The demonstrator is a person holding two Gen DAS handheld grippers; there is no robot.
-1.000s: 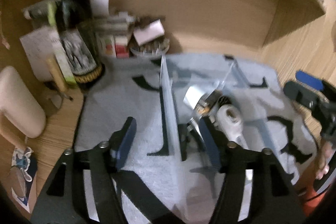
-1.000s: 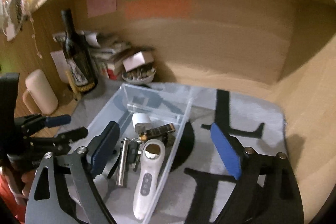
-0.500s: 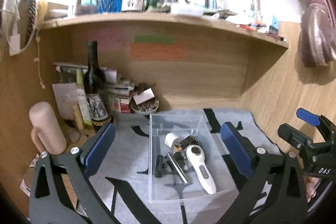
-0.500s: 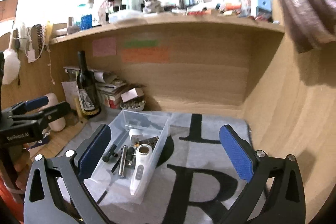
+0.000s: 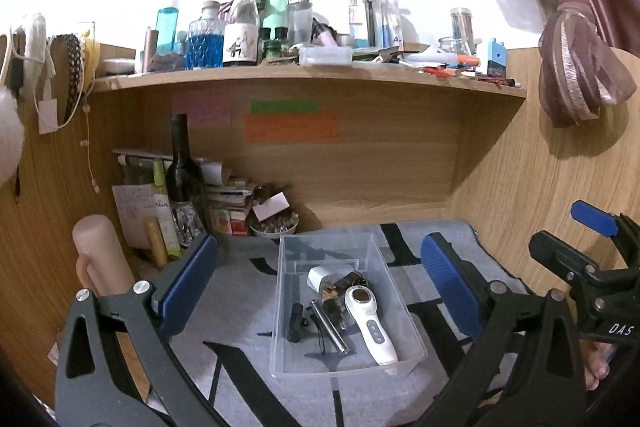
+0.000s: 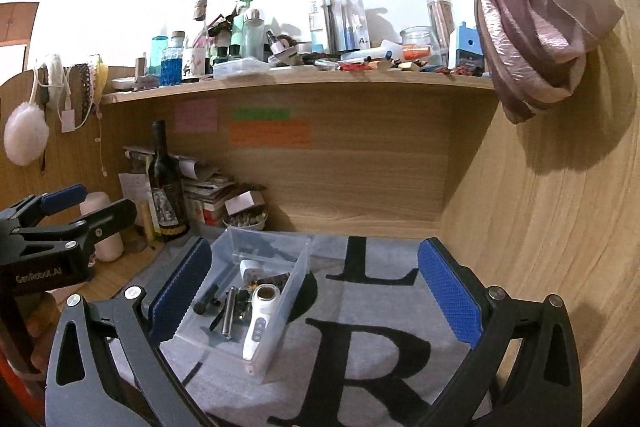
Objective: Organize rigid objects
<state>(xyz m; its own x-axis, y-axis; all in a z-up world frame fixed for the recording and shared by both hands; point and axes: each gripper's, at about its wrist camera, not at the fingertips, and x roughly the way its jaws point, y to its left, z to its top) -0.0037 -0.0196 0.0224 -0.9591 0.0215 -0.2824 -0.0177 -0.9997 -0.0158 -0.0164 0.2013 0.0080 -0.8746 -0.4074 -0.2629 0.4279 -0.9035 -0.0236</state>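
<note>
Lying across a wooden desk alcove under a cluttered shelf [image 5: 304, 77]: grey mat [image 6: 400, 311] with black letters. Sitting on it: clear plastic bin [image 5: 404, 307] holding a white handheld device [image 5: 370, 323], white charger [image 5: 319, 277], metal cylinder [image 5: 331, 327]. Standing behind: wine bottle [image 5: 182, 171]. Hovering wide apart, gripping nothing: left gripper [image 5: 320, 291], right gripper [image 6: 316, 293].

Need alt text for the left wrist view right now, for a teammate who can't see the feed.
A clear plastic bin sits on a grey mat between the open, empty jaws of the left gripper, holding a white handheld device, a white plug and a metal cylinder. The right gripper shows at the right edge, jaws open.
</note>
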